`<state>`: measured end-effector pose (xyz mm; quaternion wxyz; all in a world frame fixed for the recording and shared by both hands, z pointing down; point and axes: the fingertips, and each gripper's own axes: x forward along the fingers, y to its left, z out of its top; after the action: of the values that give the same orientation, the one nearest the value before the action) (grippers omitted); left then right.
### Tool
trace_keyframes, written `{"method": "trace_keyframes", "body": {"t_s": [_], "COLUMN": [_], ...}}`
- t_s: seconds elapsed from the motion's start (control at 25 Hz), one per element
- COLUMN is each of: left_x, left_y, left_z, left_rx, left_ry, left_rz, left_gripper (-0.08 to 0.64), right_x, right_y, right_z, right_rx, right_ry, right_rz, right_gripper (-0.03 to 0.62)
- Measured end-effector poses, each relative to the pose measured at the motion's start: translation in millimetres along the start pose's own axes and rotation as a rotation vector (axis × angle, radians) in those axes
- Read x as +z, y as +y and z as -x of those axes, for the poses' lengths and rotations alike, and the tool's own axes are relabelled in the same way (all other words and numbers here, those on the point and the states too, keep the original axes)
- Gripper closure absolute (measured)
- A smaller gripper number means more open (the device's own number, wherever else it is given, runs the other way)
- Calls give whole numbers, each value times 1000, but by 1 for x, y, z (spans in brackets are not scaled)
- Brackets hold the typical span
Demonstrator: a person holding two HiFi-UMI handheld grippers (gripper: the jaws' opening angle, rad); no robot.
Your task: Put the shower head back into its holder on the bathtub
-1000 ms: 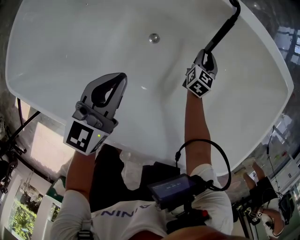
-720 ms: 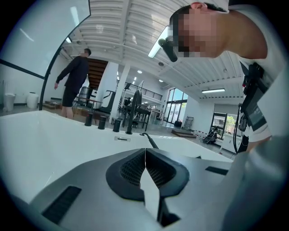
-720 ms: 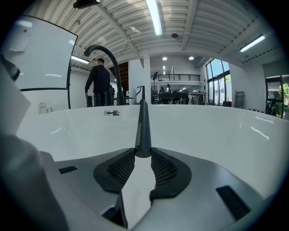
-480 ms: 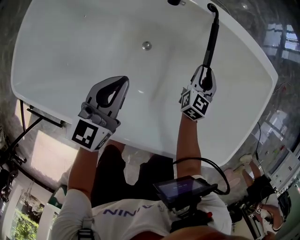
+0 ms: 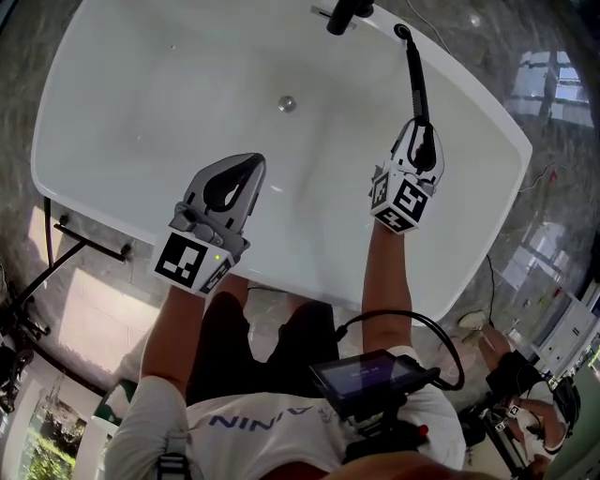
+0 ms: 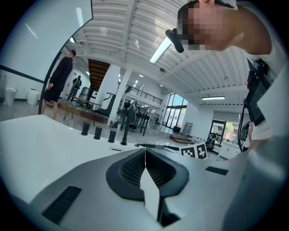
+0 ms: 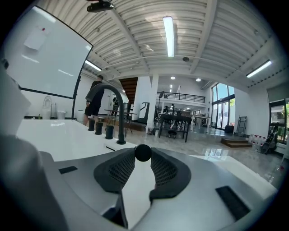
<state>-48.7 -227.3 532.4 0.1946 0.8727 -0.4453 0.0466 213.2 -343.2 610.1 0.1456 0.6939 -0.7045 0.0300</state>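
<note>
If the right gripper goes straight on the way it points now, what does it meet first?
Probably the bathtub's far rim, just right of the faucet; the held shower head arrives first. Depth is unclear.

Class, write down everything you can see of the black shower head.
The shower head is a slim, straight, matt black wand with a small bent tip at its far end. The right gripper is shut on its near end; the right gripper view shows only a round black end pinched between the jaws. It is held over the white bathtub, pointing toward the dark fittings on the far rim.
</note>
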Motion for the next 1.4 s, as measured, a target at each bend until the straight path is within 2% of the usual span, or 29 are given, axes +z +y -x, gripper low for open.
{"method": "trace_keyframes", "body": {"t_s": [0.32, 0.64, 0.8, 1.0, 1.4], "left_x": [20, 24, 28, 31, 24], "left_y": [5, 12, 5, 17, 21], "left_z": [5, 3, -2, 0, 11], "left_rx": [-9, -3, -5, -8, -11], "left_ry": [-9, -8, -7, -8, -2], "left_rz": [5, 12, 10, 14, 20], "left_gripper": [541, 541, 541, 541, 541], "right_x": [42, 65, 85, 113, 155], "right_y": [-3, -8, -21, -17, -1], "right_z": [-21, -54, -69, -104, -173], "right_rx": [3, 7, 13, 23, 99], "right_ry": [-13, -32, -42, -36, 6], "right_rz": [12, 28, 34, 35, 126], "right_gripper": [479, 479, 480, 483, 489]}}
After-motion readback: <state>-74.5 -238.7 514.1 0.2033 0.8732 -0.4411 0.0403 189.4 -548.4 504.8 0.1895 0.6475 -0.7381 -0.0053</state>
